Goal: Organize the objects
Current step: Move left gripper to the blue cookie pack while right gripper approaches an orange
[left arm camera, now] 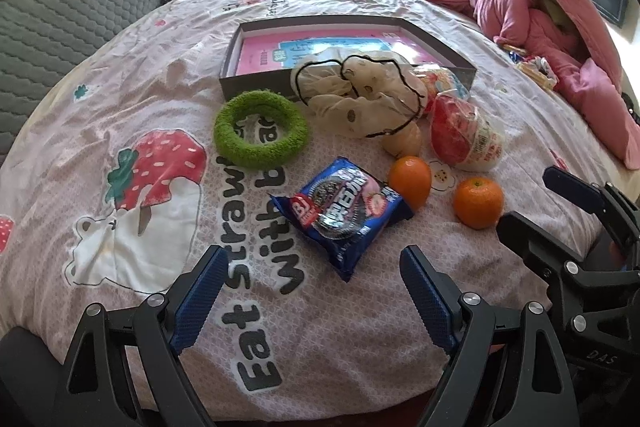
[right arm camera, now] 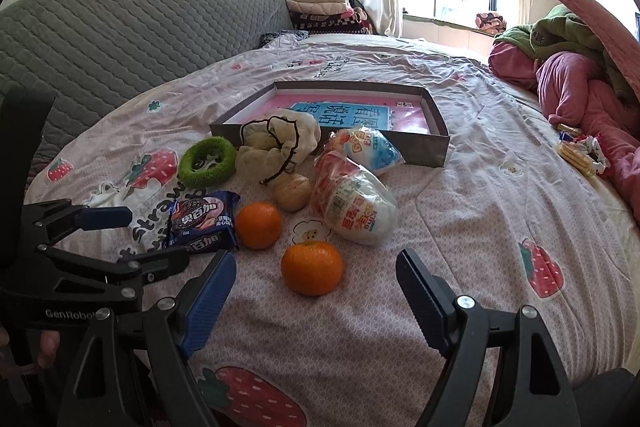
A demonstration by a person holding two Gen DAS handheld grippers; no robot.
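Several items lie on a pink strawberry-print bedspread (left arm camera: 120,107). A blue cookie pack (left arm camera: 340,215) sits just ahead of my open left gripper (left arm camera: 314,259). Two oranges (left arm camera: 410,181) (left arm camera: 478,203) lie to its right. Behind are a green fuzzy ring (left arm camera: 260,127), a cream drawstring pouch (left arm camera: 360,95), a beige round item (left arm camera: 404,143) and a red-and-white snack bag (left arm camera: 464,135). A shallow grey box (left arm camera: 256,83) with a pink bottom stands behind. My right gripper (right arm camera: 316,259) is open, with the near orange (right arm camera: 312,267) just beyond its fingertips. A second snack bag (right arm camera: 372,147) leans on the box (right arm camera: 436,147).
A grey quilted headboard (left arm camera: 60,27) borders the bed on the left. A heap of pink and green bedding (left arm camera: 520,7) fills the right side, with small snack wrappers (right arm camera: 580,151) in front of it. Folded blankets (right arm camera: 320,7) are stacked at the back by the window.
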